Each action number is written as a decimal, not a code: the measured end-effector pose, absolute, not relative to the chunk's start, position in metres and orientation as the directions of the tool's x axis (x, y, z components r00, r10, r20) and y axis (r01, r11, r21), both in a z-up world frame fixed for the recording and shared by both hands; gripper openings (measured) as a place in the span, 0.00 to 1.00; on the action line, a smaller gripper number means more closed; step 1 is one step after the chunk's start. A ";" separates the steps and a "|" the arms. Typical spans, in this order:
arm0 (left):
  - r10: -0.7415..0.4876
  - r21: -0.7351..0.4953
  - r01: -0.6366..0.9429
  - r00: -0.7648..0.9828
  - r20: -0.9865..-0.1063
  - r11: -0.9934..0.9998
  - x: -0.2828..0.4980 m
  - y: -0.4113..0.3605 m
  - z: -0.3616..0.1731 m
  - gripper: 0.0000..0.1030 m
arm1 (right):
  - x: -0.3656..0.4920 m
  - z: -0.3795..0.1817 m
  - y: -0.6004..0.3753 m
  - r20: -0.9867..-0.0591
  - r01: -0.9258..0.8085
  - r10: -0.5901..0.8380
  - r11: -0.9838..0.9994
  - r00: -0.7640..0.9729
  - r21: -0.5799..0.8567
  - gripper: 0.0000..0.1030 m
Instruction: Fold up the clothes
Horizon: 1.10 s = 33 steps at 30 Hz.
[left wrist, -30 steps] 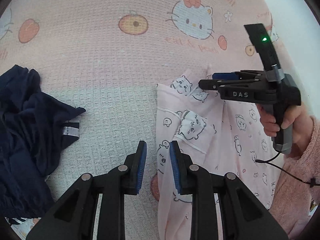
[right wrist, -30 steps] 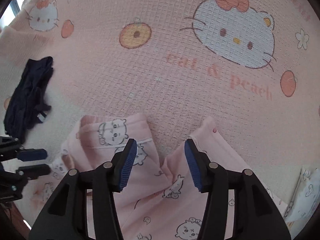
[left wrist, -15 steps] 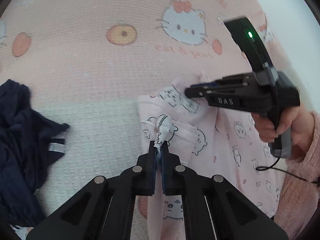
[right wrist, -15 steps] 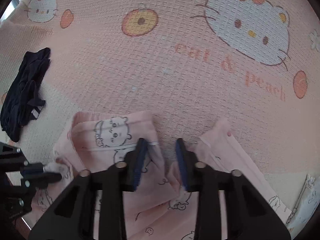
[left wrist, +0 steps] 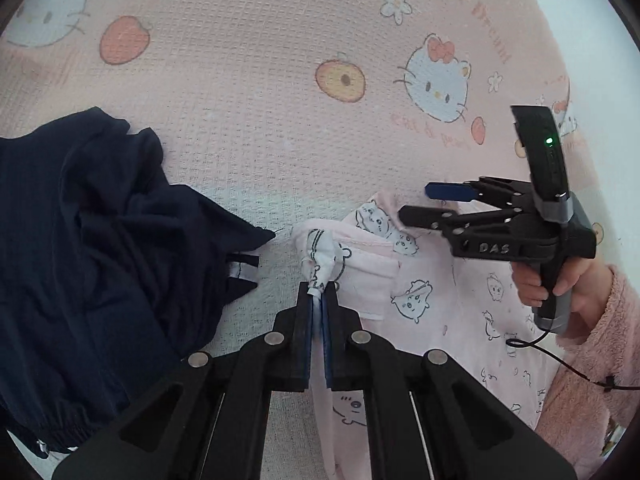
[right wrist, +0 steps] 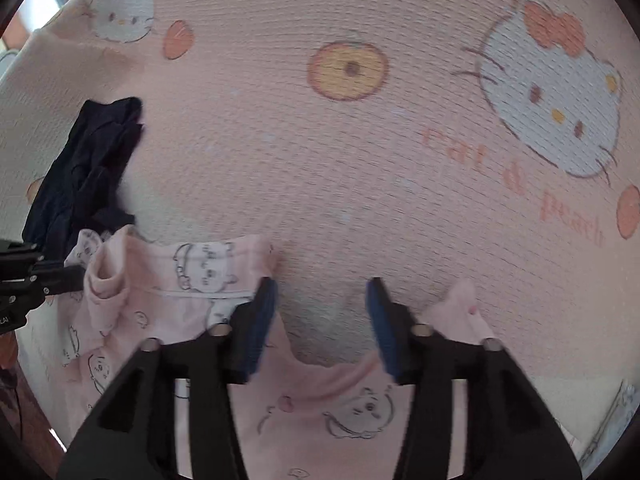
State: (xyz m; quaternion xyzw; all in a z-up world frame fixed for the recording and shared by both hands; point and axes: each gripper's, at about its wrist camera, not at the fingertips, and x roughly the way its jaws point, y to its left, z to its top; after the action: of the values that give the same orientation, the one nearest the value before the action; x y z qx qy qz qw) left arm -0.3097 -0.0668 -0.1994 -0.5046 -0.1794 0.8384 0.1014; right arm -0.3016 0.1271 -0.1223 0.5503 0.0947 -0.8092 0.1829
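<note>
On the pink blanket (left wrist: 248, 40), the left gripper (left wrist: 319, 300) pinches a bunched corner of the pink pajamas (left wrist: 440, 300). The right gripper (right wrist: 322, 320) has just been opening, with nothing between its jaws. One-sided pulling might drag the pajamas crooked toward the dark clothes (left wrist: 80, 240).

A pale pink garment (left wrist: 432, 300) printed with little cartoon animals lies rumpled, one white-lined corner bunched between the left jaws (pinched tight), its neckline under the open right jaws; a crumpled navy garment (left wrist: 88, 264) lies left of both
</note>
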 end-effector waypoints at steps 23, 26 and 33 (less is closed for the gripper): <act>0.119 -0.267 0.262 -0.470 -0.874 -0.927 -0.315 -0.130 -0.215 0.09 | -0.337 -0.125 0.157 -0.897 0.271 -0.122 -0.963 -0.425 0.003 0.06; 0.088 -0.236 0.274 -0.459 -0.884 -0.932 -0.318 -0.133 -0.216 0.13 | -0.343 -0.133 0.157 -0.895 0.243 -0.103 -0.970 -0.435 -0.006 0.06; -0.080 -0.074 0.263 -0.529 -0.845 -0.962 -0.314 -0.121 -0.171 0.26 | -0.344 -0.099 0.201 -0.856 0.124 -0.140 -0.988 -0.498 0.089 0.17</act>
State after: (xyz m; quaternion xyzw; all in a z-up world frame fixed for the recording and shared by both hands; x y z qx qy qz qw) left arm -0.3136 -0.1206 -0.1710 -0.4752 -0.0964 0.8690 -0.0984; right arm -0.3443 0.2006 -0.0992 0.4953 -0.0078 -0.8653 0.0762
